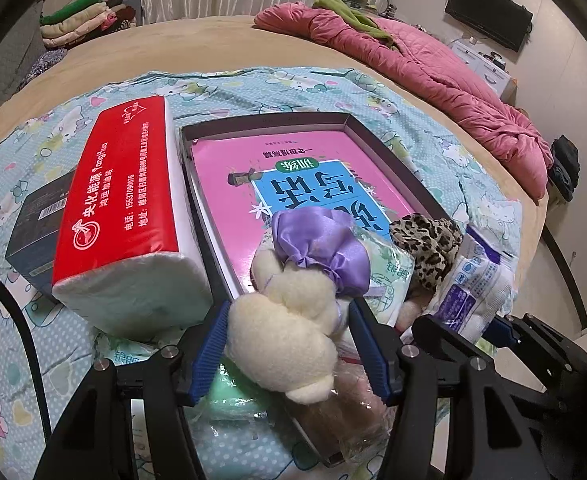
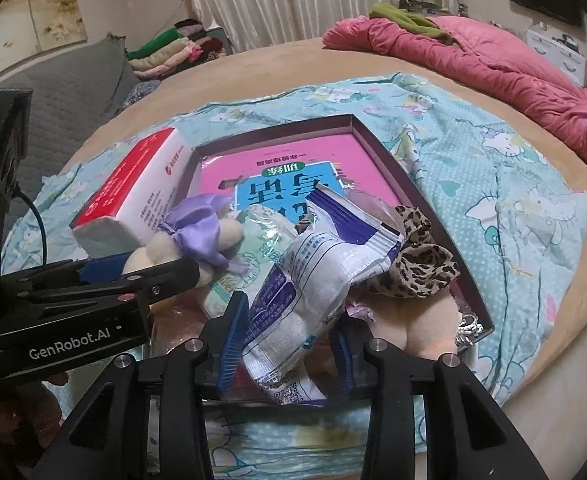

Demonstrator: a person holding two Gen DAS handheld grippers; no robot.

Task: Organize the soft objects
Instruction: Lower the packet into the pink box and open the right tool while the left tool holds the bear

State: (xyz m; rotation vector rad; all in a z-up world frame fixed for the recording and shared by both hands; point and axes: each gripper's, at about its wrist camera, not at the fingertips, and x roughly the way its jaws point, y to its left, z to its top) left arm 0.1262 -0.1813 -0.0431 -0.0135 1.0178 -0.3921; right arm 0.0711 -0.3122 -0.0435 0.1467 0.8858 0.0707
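Note:
My left gripper [image 1: 289, 344] is shut on a cream plush toy [image 1: 289, 328] with a purple satin bow [image 1: 325, 248], held over the near end of a shallow dark box [image 1: 265, 120]. The toy also shows in the right wrist view [image 2: 165, 248]. My right gripper [image 2: 289, 344] is shut on a white and purple plastic packet [image 2: 309, 280], also seen in the left wrist view [image 1: 469, 280]. A pink book [image 1: 293, 184] lies in the box. A leopard-print scrunchie [image 2: 421, 260] and a green-white tissue pack [image 2: 249, 256] lie at the box's near end.
A red and white tissue pack [image 1: 121, 208] lies left of the box, beside a black box [image 1: 37, 224]. All rest on a blue cartoon-print cloth [image 2: 493, 184] on a tan bed. A pink quilt [image 1: 433, 76] lies at the far right; folded clothes [image 1: 81, 16] at the far left.

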